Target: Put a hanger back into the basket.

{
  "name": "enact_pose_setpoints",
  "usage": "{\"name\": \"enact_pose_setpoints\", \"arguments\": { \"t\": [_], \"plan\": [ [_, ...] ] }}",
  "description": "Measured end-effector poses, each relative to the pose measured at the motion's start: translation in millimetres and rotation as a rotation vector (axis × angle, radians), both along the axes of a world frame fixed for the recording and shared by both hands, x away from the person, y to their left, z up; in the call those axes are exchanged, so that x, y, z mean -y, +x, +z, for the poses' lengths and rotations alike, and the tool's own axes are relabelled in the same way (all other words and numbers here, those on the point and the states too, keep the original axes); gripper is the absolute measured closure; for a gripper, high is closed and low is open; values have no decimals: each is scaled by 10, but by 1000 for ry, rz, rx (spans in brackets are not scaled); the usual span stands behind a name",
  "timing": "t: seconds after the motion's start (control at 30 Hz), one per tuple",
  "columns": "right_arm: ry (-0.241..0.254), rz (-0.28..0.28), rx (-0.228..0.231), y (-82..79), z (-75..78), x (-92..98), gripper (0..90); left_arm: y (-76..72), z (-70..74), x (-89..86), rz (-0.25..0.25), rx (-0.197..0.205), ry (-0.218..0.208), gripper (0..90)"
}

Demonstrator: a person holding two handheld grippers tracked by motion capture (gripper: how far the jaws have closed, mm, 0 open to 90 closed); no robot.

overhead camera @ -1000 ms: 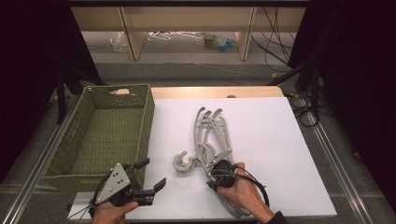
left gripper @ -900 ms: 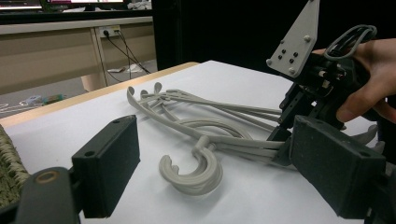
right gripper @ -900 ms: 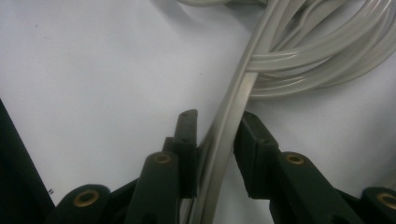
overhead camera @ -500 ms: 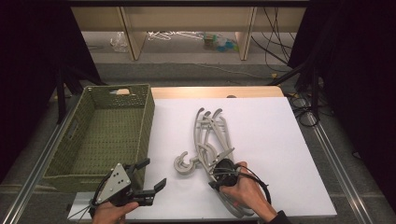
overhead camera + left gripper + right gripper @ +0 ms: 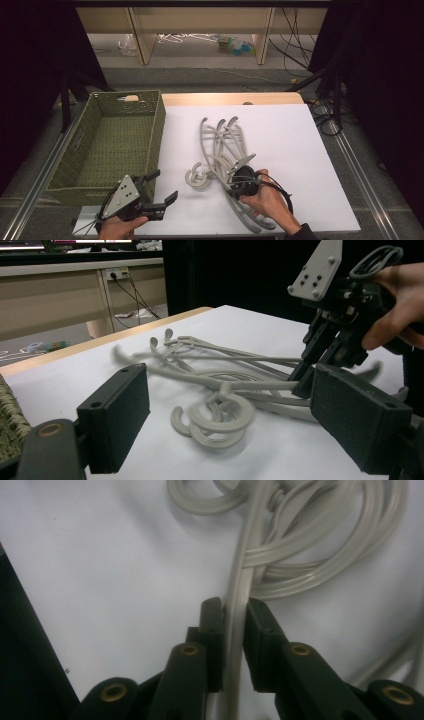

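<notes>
A pile of several pale grey plastic hangers lies on the white table top, hooks toward the near left. My right gripper sits low on the pile's near part. Its jaws have just been closing and now pinch one thin hanger bar between the pads, as the right gripper view shows close up. My left gripper hovers at the near left with its jaws wide apart and nothing in them. In the left gripper view the hanger hooks lie beyond it, and the right gripper stands on the bars.
A green woven basket stands at the left of the table with a small tan item at its far wall. A bare wooden strip runs along the table's far edge. Shelving and cables lie beyond on the floor.
The right hand and its gripper have edged slightly along the hangers. The left gripper and the pile look unchanged.
</notes>
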State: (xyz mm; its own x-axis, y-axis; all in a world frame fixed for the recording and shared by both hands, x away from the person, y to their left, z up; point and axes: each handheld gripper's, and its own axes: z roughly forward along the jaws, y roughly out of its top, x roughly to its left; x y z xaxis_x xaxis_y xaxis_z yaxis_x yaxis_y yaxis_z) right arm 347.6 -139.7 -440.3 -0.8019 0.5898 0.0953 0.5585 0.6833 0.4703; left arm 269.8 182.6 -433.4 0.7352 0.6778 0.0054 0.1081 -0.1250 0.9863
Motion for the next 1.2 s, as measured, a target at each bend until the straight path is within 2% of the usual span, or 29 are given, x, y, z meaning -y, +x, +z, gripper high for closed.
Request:
{"name": "enact_pose_setpoints", "arguments": {
  "t": [0.13, 0.17, 0.2, 0.23, 0.27, 0.3, 0.4, 0.43, 0.5, 0.57, 0.6, 0.7, 0.77, 0.87, 0.97, 1.1, 1.2],
  "plan": [
    [-1, 69, 17, -3, 94, 88, 818, -5, -1, 2, 4, -5, -3, 158],
    [-1, 69, 17, -3, 94, 88, 818, -5, 0, 2, 4, -4, -2, 158],
    [-8, 99, 25, 4, 118, 144, 821, -4, 2, 1, 2, 2, 3, 158],
    [-8, 99, 25, 4, 118, 144, 821, -1, 0, 2, -3, 7, 2, 158],
    [-4, 126, 28, 13, 125, 179, 821, 2, -2, 6, -8, 10, -6, 158],
    [3, 143, 20, 14, 137, 211, 821, -8, 6, 0, 2, 0, 6, 158],
    [22, 207, 24, -1, 196, 288, 821, 7, 1, 13, -5, 16, -5, 159],
    [26, 228, 22, -12, 221, 311, 821, -6, 10, 12, 2, 10, 16, 159],
    [41, 262, 7, -31, 257, 366, 821, -16, 13, 33, 1, 5, 11, 160],
    [67, 307, 12, -51, 308, 465, 821, -5, 19, 75, -6, 12, 32, 163],
    [67, 307, 12, -51, 308, 465, 821, -5, 19, 75, -6, 12, 32, 168],
    [85, 332, 8, -73, 363, 552, 822, 38, 31, 155, -14, 29, 78, 189],
    [103, 339, 0, -93, 394, 597, 821, 67, 20, 231, -21, 29, 126, 200],
    [121, 351, 4, -104, 430, 646, 822, 113, -12, 346, -48, 16, 164, 222],
    [134, 374, -2, -121, 458, 664, 822, 169, -55, 455, -81, 14, 201, 262],
    [150, 409, -13, -152, 490, 658, 822, 217, -112, 567, -145, -6, 253, 252],
    [160, 427, -20, -166, 496, 655, 822, 233, -169, 624, -177, -7, 315, 270]
  ]
}}
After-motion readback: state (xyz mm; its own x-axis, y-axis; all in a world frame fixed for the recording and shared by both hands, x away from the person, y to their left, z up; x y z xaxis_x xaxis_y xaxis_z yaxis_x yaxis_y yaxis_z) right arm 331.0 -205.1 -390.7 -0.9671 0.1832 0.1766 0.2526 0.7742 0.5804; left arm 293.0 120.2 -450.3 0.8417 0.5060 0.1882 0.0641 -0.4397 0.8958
